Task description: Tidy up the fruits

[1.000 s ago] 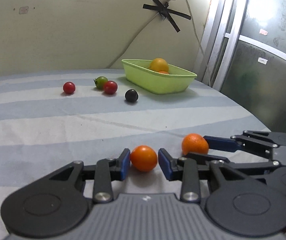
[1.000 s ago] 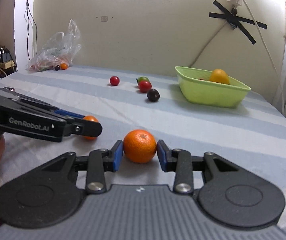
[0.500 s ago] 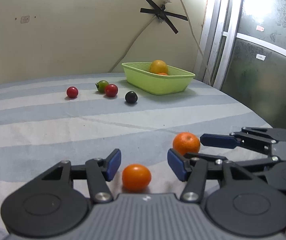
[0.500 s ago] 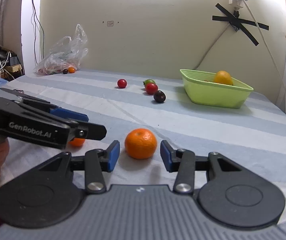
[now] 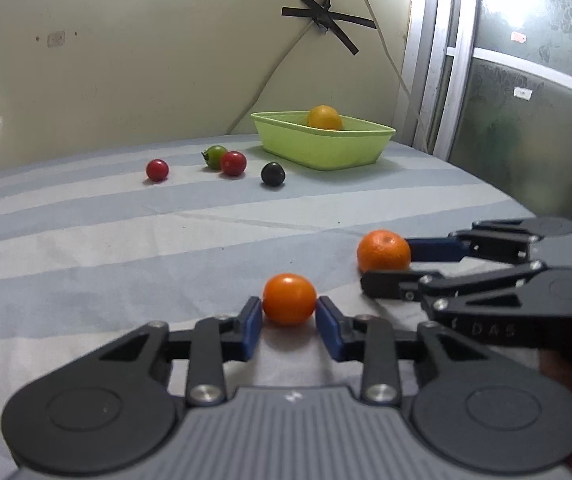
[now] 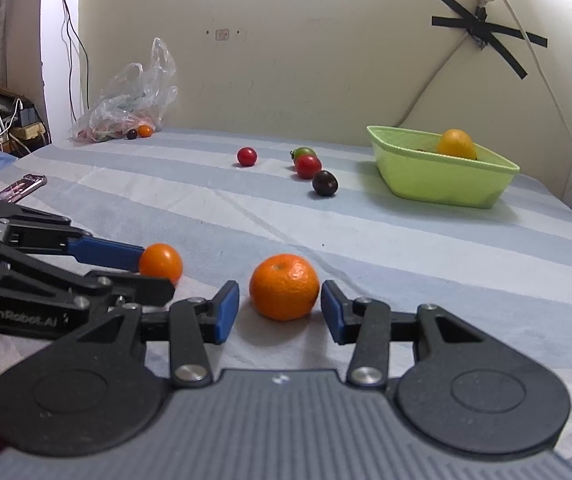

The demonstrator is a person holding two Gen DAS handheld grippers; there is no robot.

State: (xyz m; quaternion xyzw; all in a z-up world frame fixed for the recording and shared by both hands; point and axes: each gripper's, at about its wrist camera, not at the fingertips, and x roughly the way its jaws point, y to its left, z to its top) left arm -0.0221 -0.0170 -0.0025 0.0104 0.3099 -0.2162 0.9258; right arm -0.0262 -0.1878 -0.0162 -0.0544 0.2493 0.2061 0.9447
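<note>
A: Striped cloth (image 5: 86, 240) at lower centre: is the left gripper (image 5: 289, 320) gripping now?

B: Yes, having reopened a moment ago, it's pinching the small orange tomato (image 5: 289, 299).

A: And the right gripper (image 6: 280, 311)?

B: Sitting open around the mandarin (image 6: 284, 286), pads apart; green basket (image 6: 445, 184) waiting upper right.

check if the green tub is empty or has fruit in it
Not empty: a yellow-orange fruit shows above the green tub's rim; anything else inside is hidden.

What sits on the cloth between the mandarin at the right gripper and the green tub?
Nothing: in the right wrist view only bare striped cloth separates the mandarin from the green tub.
</note>
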